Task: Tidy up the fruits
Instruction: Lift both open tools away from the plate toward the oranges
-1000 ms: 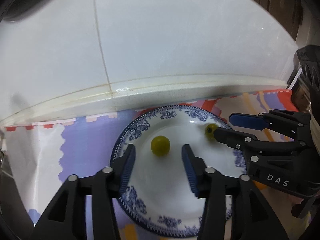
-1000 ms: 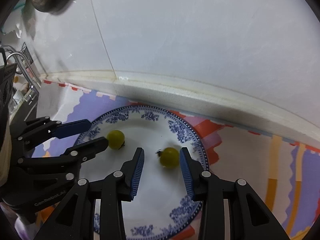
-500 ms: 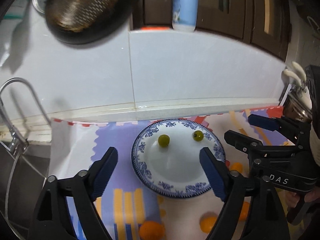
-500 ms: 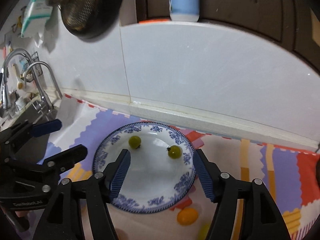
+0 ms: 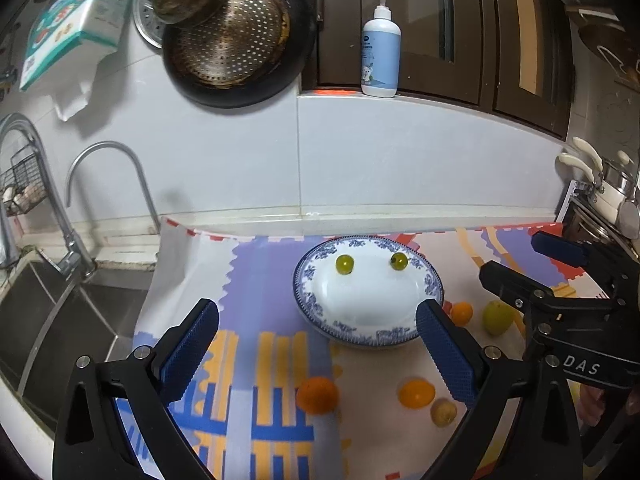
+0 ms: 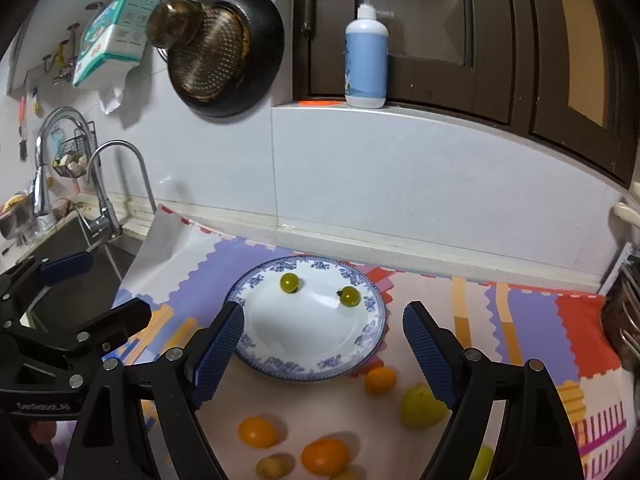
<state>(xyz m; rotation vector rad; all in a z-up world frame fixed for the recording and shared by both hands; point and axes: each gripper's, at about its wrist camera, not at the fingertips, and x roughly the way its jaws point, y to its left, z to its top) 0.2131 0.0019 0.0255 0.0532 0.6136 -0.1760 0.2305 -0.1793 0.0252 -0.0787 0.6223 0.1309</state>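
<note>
A blue-patterned white plate (image 5: pixel 306 308) (image 6: pixel 260 360) sits on the colourful mat and carries two small green fruits (image 5: pixel 344 264) (image 5: pixel 399 261), also seen from the right wrist (image 6: pixel 289 283) (image 6: pixel 349 296). My left gripper (image 5: pixel 317 309) hangs above the plate's near side, its jaws opening wide with nothing between them. My right gripper (image 6: pixel 324 312) is likewise raised, jaws opening and empty. Each gripper shows in the other's view: right gripper (image 5: pixel 524 260), left gripper (image 6: pixel 100 286). Loose fruit lies in front of the plate: an orange (image 5: pixel 317 395), a yellow-orange one (image 5: pixel 416 393) and a green one (image 5: pixel 497 317).
A sink (image 5: pixel 60 320) with a curved faucet (image 5: pixel 104 184) lies left of the mat. A pan (image 5: pixel 236 48) hangs on the tiled wall, and a soap bottle (image 5: pixel 381 60) stands on the ledge. Metal kitchenware (image 5: pixel 612 196) sits at the far right.
Both grippers have pulled back and up from the plate while their jaws spread wide. The two green fruits stay on the plate. The loose fruit and sink have come into view.
</note>
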